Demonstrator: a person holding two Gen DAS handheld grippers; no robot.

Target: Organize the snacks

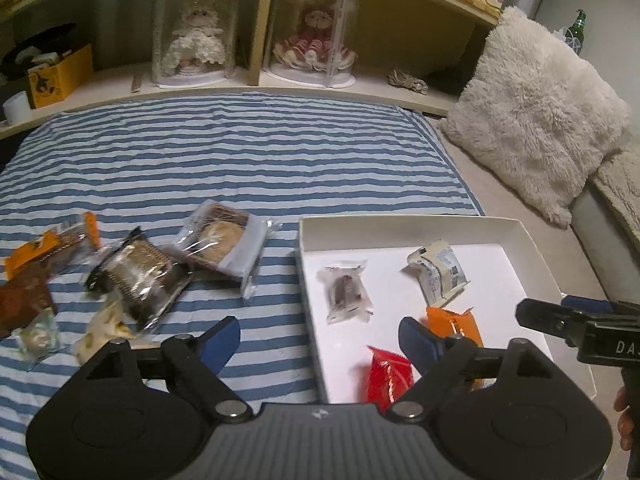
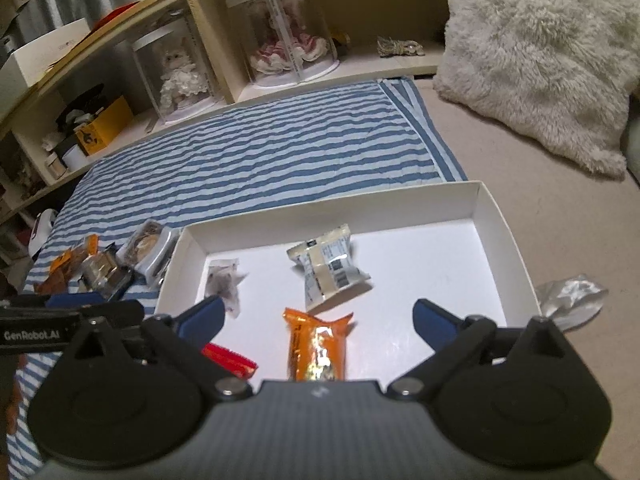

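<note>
White box: shallow cardboard tray (image 2: pixel 486 204) sits on the bed at the right edge of the striped blanket (image 1: pixel 240 152); judged to be the collection bin, since four wrapped snacks already lie inside.
Box contents: orange packet (image 2: pixel 318 344) near the front, red packet (image 1: pixel 389 376) front-left, clear-wrapped dark sweet (image 1: pixel 347 295) at left, silver printed packet (image 2: pixel 329 270) mid-box; all apart from one another.
Unsorted pile: several wrappers loose on the blanket left of the box, incl. clear-wrapped biscuit (image 1: pixel 222 242) and dark-framed cracker pack (image 1: pixel 138 276); judged the remaining work.
Stray: crumpled silver wrapper (image 2: pixel 570 294) outside the box's right wall.
Left gripper (image 1: pixel 320 340): jaws wide apart, nothing held; poised over the box's left wall, between pile and tray.
Right gripper (image 2: pixel 316 320): jaws wide apart, empty; hovers over the box front, orange packet lying below between the fingers, untouched as far as visible.
Next step (judgement): left gripper reaches into the pile.
</note>
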